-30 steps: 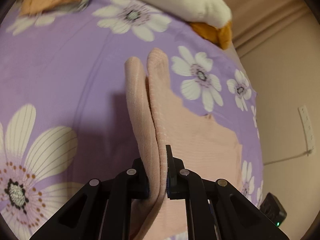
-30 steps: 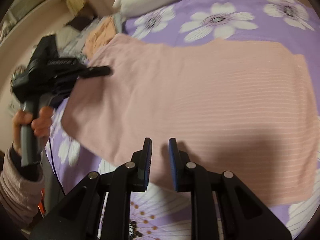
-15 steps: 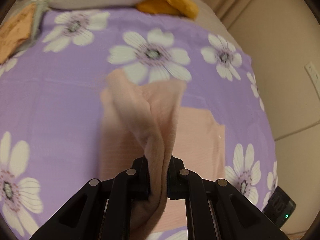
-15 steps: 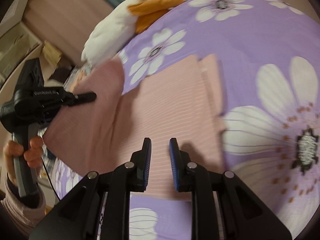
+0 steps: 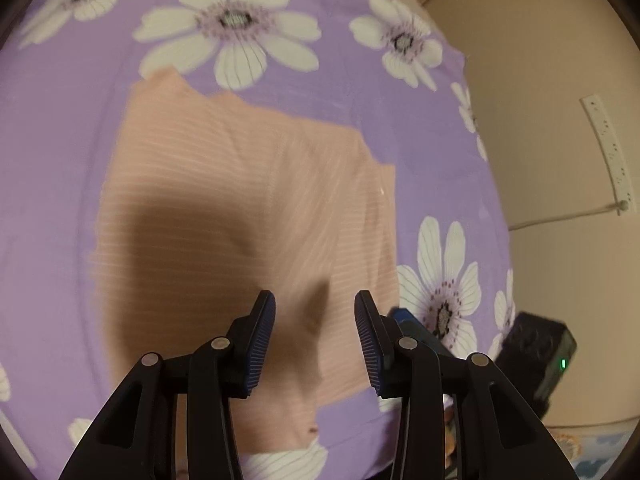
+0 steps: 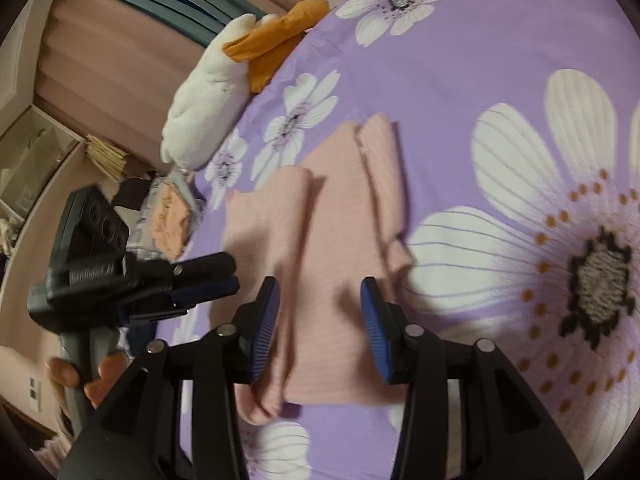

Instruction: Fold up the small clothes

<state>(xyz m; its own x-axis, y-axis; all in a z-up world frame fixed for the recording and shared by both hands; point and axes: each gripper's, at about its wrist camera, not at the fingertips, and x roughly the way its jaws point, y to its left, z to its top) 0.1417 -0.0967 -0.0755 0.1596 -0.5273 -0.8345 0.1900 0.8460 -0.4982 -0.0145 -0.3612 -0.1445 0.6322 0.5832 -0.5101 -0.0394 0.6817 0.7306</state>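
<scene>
Pink ribbed garment lies folded flat on the purple floral bedspread.

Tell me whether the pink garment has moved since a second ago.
Yes. The pink garment, earlier pinched upright in the left gripper, now lies flat on the purple flowered sheet; the jaws have just been opening, nothing between them.

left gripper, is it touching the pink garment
Apart. In the left wrist view the left gripper has just opened; the pink garment lies flat beyond the jaws.
</scene>
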